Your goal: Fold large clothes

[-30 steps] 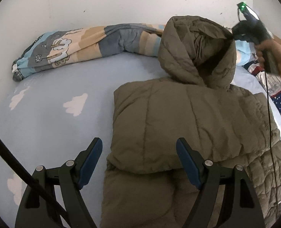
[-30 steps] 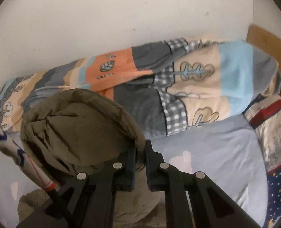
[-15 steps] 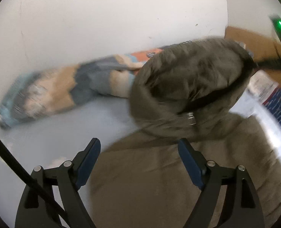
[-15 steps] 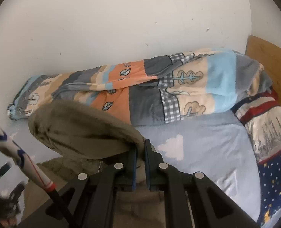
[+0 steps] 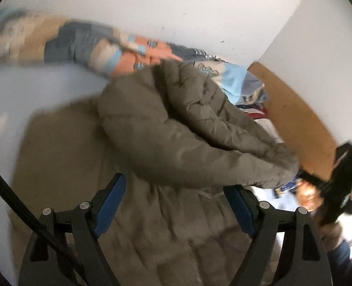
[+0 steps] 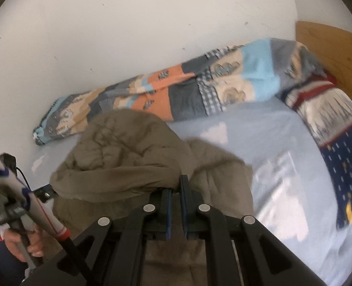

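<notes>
An olive-green padded jacket (image 5: 166, 233) lies on a pale blue bed sheet (image 6: 266, 147). Its hood (image 5: 195, 138) is lifted and pulled over the jacket's body. My right gripper (image 6: 175, 188) is shut on the hood's edge (image 6: 118, 181), and it also shows at the right edge of the left wrist view, right gripper (image 5: 337, 186), in a person's hand. My left gripper (image 5: 176, 202) stands open just above the jacket's body, with the fabric below its blue pads (image 5: 109, 202) and nothing pinched.
A rolled patchwork quilt (image 6: 176, 95) lies along the white wall. A star-patterned pillow (image 6: 337, 147) sits at the right by a wooden headboard (image 6: 330, 45). A person's hand (image 6: 26, 243) holds the left gripper's handle at the lower left of the right wrist view.
The right gripper has dragged the hood from its upright place by the quilt down over the jacket's body. The left gripper has swung to face right and stays open.
</notes>
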